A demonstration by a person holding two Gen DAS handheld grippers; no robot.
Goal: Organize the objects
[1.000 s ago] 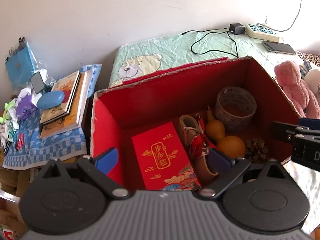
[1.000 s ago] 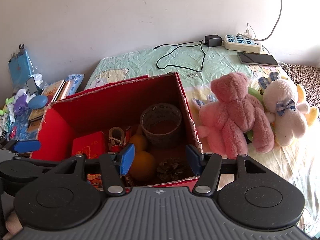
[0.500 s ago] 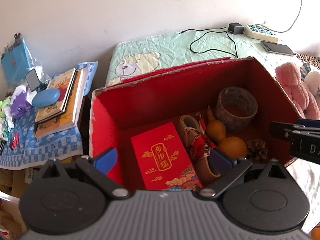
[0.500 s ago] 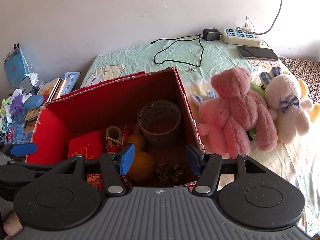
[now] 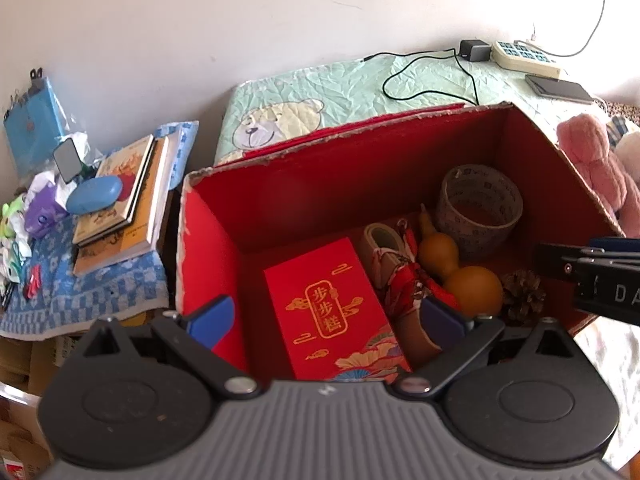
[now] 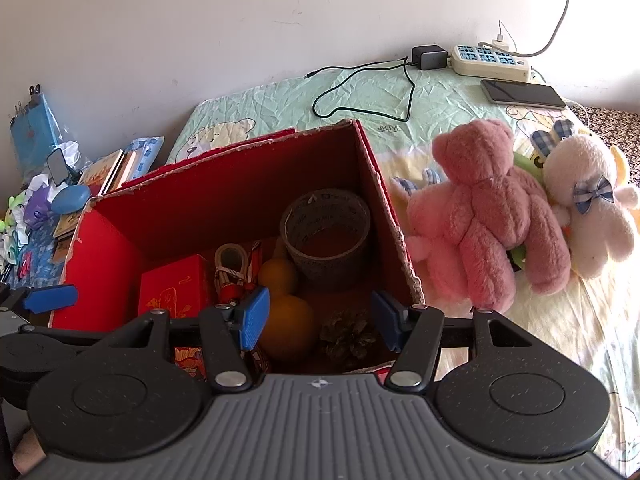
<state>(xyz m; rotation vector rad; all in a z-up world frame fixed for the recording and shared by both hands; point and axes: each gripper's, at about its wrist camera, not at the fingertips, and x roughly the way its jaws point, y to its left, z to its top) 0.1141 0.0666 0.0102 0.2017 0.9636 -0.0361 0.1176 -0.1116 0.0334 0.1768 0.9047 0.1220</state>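
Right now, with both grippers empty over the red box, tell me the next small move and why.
Probably swing the right gripper rightward toward the pink teddy bear. Its jaws stand open and empty, the bear lies on the bedspread just outside the red box, and the box still has bare floor near the pine cone. The left gripper, also open, can hold position.

A plain white wall [image 6: 200, 32] is seen behind. A bed [image 6: 360, 96] is covered by a crumpled green bear-print sheet. Strong daylight is cast on the bed's right side.
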